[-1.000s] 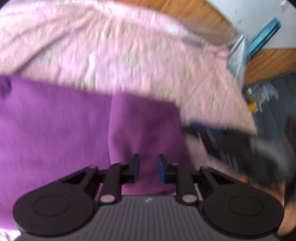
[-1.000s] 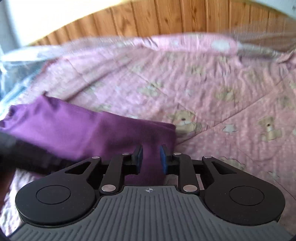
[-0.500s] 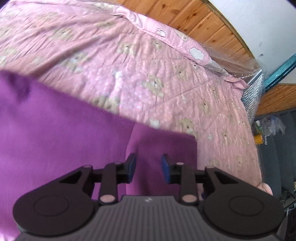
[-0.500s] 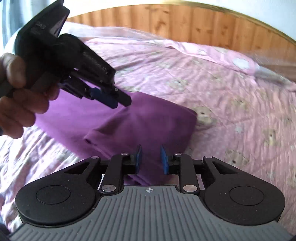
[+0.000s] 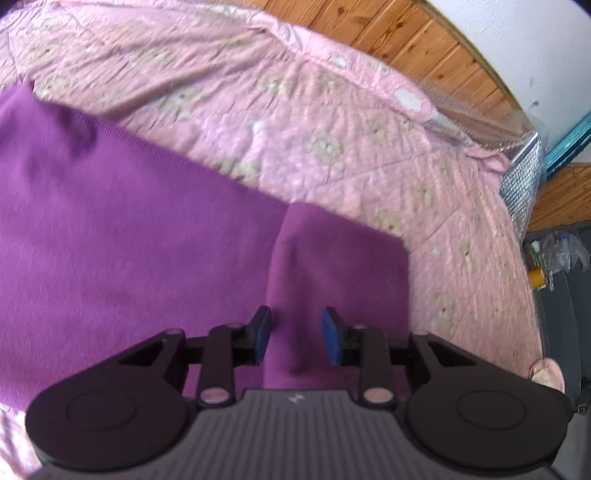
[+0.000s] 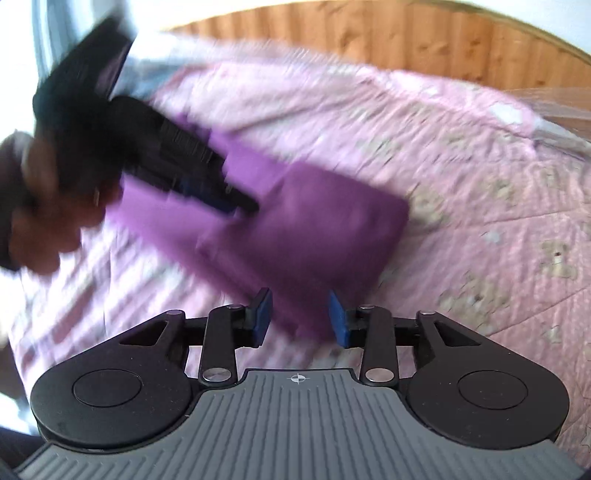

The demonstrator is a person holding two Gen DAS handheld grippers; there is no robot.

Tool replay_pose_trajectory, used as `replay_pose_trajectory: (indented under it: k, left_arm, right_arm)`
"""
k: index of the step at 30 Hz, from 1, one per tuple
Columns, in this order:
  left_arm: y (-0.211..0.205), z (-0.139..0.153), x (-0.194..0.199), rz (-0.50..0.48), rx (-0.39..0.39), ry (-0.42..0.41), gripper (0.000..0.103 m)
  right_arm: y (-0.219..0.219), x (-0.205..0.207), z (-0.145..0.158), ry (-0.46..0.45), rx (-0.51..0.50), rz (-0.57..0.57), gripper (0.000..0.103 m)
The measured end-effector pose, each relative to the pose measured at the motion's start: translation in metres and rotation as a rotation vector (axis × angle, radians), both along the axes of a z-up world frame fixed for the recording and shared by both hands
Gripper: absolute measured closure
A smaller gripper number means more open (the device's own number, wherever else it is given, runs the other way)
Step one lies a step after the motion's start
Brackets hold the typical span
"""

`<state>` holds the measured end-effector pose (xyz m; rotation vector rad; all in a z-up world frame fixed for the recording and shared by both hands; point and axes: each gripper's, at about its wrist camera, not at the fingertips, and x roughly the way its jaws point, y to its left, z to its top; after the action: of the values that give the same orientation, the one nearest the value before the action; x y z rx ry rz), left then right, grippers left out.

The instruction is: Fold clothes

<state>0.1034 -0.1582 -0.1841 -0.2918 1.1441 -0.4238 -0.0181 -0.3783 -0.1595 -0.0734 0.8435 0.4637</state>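
Observation:
A purple garment [image 5: 129, 236] lies partly folded on a pink quilt [image 5: 332, 122]; a folded part [image 5: 340, 266] lies on top at its right end. It also shows in the right wrist view [image 6: 306, 236]. My left gripper [image 5: 295, 338] is open just above the folded part and holds nothing. In the right wrist view it [image 6: 225, 197] shows blurred, over the garment's left part. My right gripper [image 6: 301, 319] is open and empty above the garment's near edge.
The quilt [image 6: 480, 166] with a teddy bear print covers a bed with a wooden headboard [image 6: 388, 40]. In the left wrist view a wooden wall [image 5: 388, 33], bubble wrap [image 5: 521, 184] and a dark chair [image 5: 565, 314] stand at the right.
Both grippers have opened wider. The right gripper has pulled back from the garment. The left gripper has lowered toward the folded part.

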Motion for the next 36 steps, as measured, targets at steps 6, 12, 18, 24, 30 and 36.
replay_pose_trajectory:
  k: [6, 12, 18, 24, 30, 36]
  left_arm:
    - [-0.082, 0.02, 0.025, -0.185, 0.131, -0.001, 0.052]
    - [-0.191, -0.001, 0.036, -0.406, 0.474, -0.011, 0.051]
    - [-0.21, -0.009, 0.033, -0.426, 0.629, -0.05, 0.082]
    - [-0.198, 0.001, 0.04, -0.387, 0.585, -0.021, 0.09]
    - [-0.201, 0.002, 0.045, -0.392, 0.586, -0.012, 0.09]
    - [-0.217, -0.005, 0.04, -0.449, 0.629, -0.011, 0.072]
  right_arm:
    - [-0.035, 0.023, -0.028, 0.185, 0.19, -0.095, 0.058]
    - [-0.055, 0.021, -0.043, 0.227, 0.422, -0.167, 0.06]
    - [-0.074, 0.038, -0.059, 0.259, 0.601, -0.232, 0.061]
    - [-0.073, 0.024, -0.068, 0.359, 0.685, -0.188, 0.083]
    - [-0.061, -0.012, -0.054, 0.403, 0.611, -0.081, 0.097]
    - [-0.086, 0.033, -0.05, 0.309, 0.629, -0.243, 0.066]
